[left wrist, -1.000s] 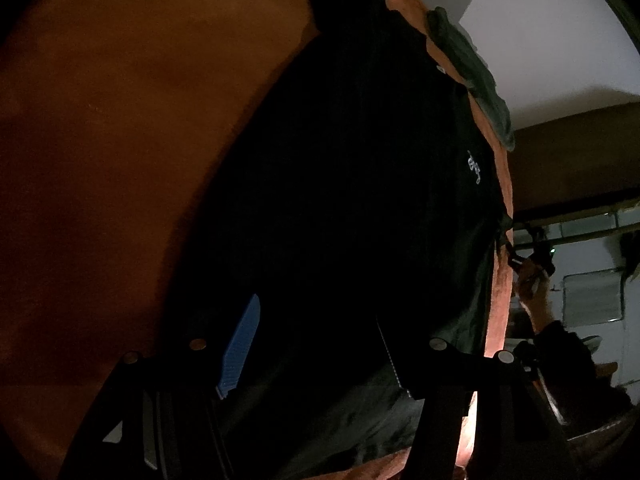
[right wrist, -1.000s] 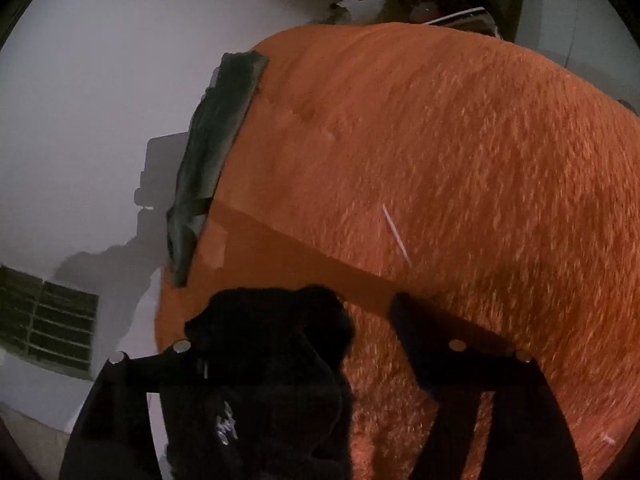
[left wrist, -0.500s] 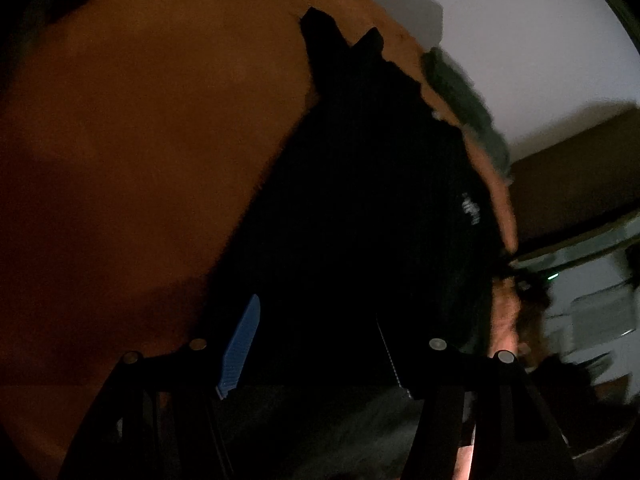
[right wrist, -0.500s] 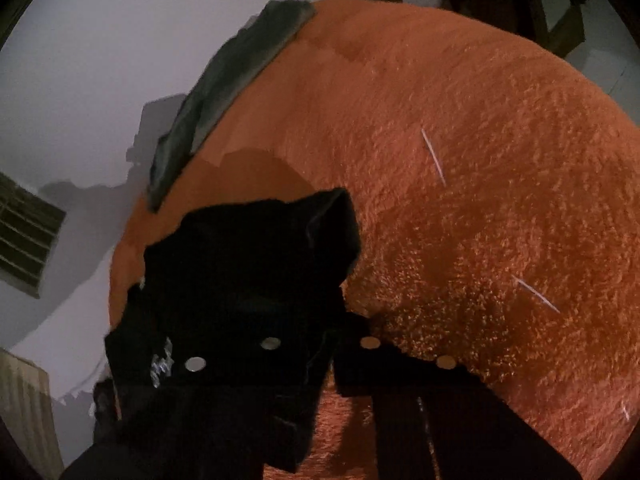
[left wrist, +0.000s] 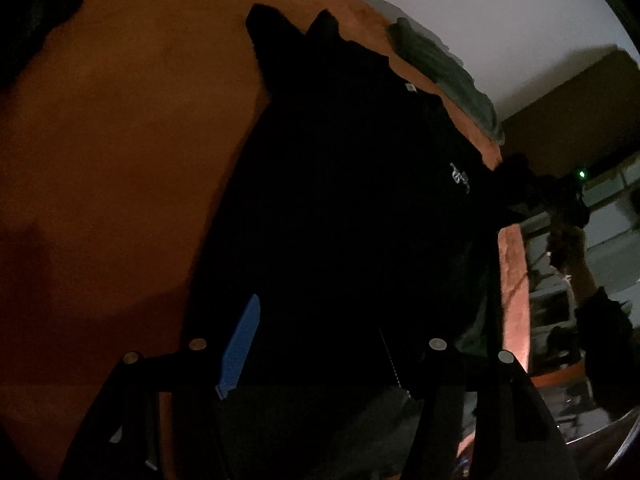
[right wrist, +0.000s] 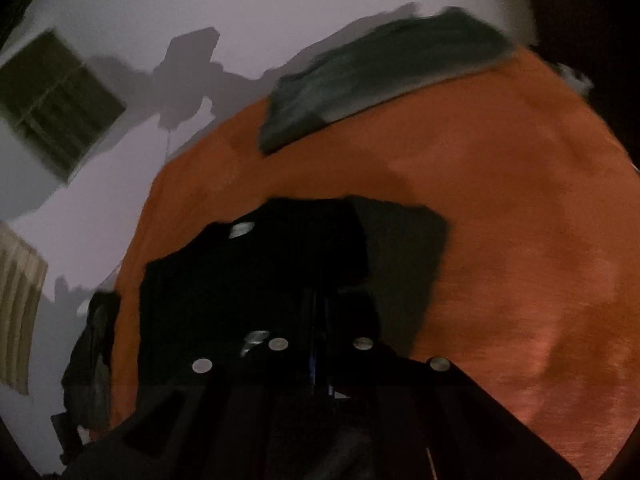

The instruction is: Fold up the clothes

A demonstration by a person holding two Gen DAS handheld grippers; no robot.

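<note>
**Black garment spread on orange bed**

Left wrist view: the left gripper [left wrist: 320, 344] is seen with its fingers set wide apart above the black garment [left wrist: 340, 200], which is spread over the orange bed [left wrist: 120, 140]. A grey-green folded cloth [left wrist: 444, 76] lies along the bed's far edge.

Right wrist view: the right gripper [right wrist: 320, 344] is seen with fingers drawn together, clamped on the black garment [right wrist: 260, 280] near the bed's [right wrist: 520, 220] left edge. The grey-green cloth [right wrist: 380, 76] is blurred at the far edge.
</note>
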